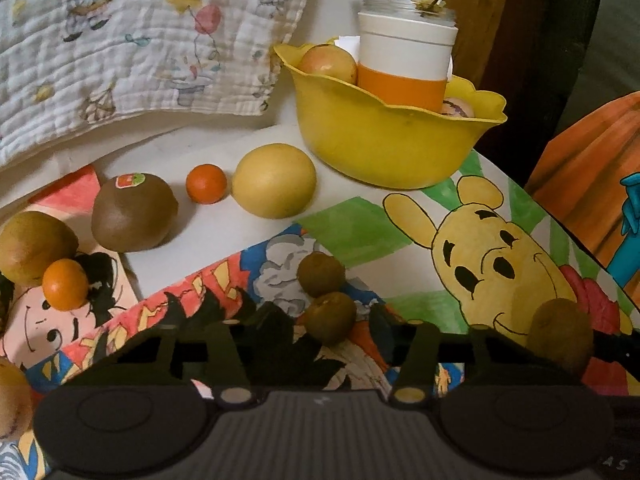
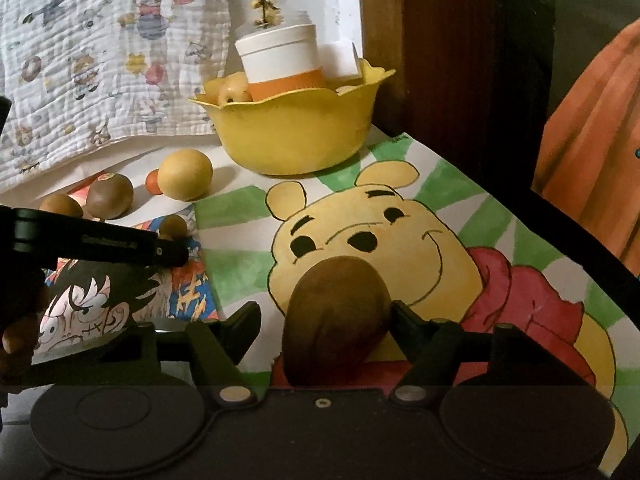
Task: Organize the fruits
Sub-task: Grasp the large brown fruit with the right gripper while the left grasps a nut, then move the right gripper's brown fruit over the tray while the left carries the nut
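Observation:
In the left wrist view a small brown fruit (image 1: pixel 330 318) lies on the cartoon drawings between the fingers of my left gripper (image 1: pixel 329 314). Slivers of paper show on both sides of it, so the jaws stand open around it. A second small brown fruit (image 1: pixel 321 274) sits just beyond. In the right wrist view a large brown kiwi (image 2: pixel 338 320) rests on the bear drawing inside my right gripper (image 2: pixel 324 308). The right finger touches it, white paper shows before the left finger, and the jaws are open. The yellow bowl (image 1: pixel 384 148) (image 2: pixel 296 140) stands at the back.
The bowl holds a white-and-orange jar (image 1: pixel 404 68) and pale fruit. Before it lie a yellow fruit (image 1: pixel 274 180), a small orange (image 1: pixel 206 183), a stickered kiwi (image 1: pixel 134 212), another brownish fruit (image 1: pixel 34 246) and a second small orange (image 1: pixel 65 284). A quilted cloth (image 1: pixel 132 40) hangs behind.

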